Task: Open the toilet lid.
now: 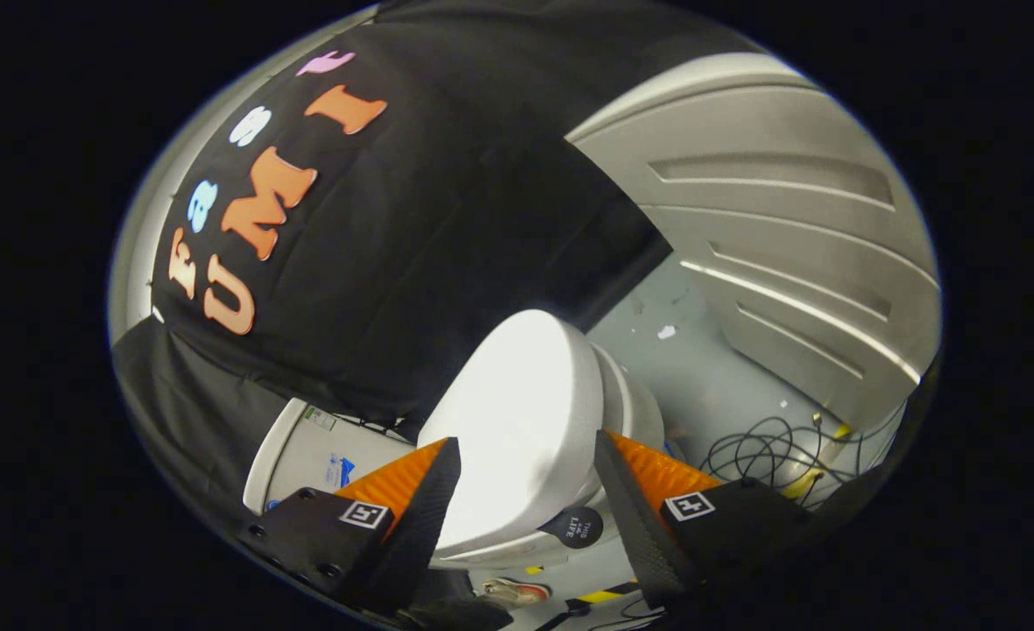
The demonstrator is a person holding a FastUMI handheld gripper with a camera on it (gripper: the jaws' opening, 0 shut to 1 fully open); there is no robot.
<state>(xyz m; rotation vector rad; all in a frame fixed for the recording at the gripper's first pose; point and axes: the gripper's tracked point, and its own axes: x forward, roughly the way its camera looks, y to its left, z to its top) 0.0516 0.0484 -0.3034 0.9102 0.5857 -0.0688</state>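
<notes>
The white toilet lid (pixel 517 421) lies between my two fingers and stretches on beyond them; the view is rolled on its side. Its glossy top faces my left finger. The seat and bowl (pixel 640 403) show just past the lid's edge, on the side of my right finger. My gripper (pixel 526 443) is open wide, its orange fingers (pixel 394 478) with black pads standing on either side of the lid's front part. I cannot tell whether either pad touches the lid. The white tank (pixel 307 451) sits behind the lid against the black cloth wall.
A tangle of black cables (pixel 771 456) lies on the pale floor (pixel 701 377) beside the bowl. A grey ribbed panel (pixel 789 228) rises beyond the floor. A person's shoe (pixel 517 593) and yellow-black tape (pixel 600 596) show near my fingers' bases.
</notes>
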